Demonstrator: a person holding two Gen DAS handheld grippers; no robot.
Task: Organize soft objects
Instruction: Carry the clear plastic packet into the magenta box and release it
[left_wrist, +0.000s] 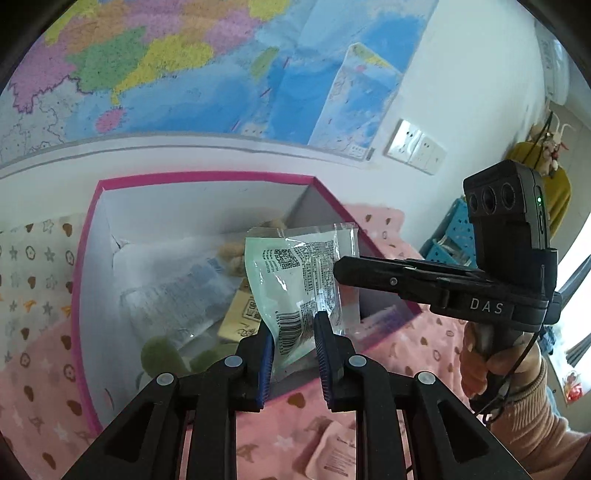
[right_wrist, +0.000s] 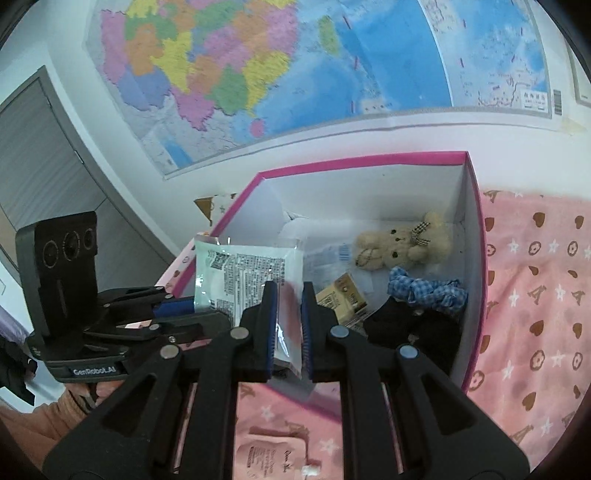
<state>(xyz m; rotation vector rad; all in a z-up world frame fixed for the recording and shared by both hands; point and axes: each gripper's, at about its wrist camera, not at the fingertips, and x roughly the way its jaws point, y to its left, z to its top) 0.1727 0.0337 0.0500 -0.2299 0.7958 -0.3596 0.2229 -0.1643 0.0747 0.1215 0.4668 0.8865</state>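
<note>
Between my left gripper's (left_wrist: 294, 334) jaws hangs a pale green packet (left_wrist: 295, 280), its lower edge in the gap, though I cannot tell whether the pads press it. My right gripper (right_wrist: 289, 315) is clenched on the packet's clear edge. Beyond both jaws, a pink-rimmed box (right_wrist: 476, 258) holds a teddy (right_wrist: 402, 245), a blue checked cloth (right_wrist: 428, 290) and a tan carton (right_wrist: 343, 295). A map (right_wrist: 295, 74) covers the wall behind.

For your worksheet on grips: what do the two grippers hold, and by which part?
Both hold one clear plastic packet: left gripper at its bottom edge, right gripper at a side edge.
</note>
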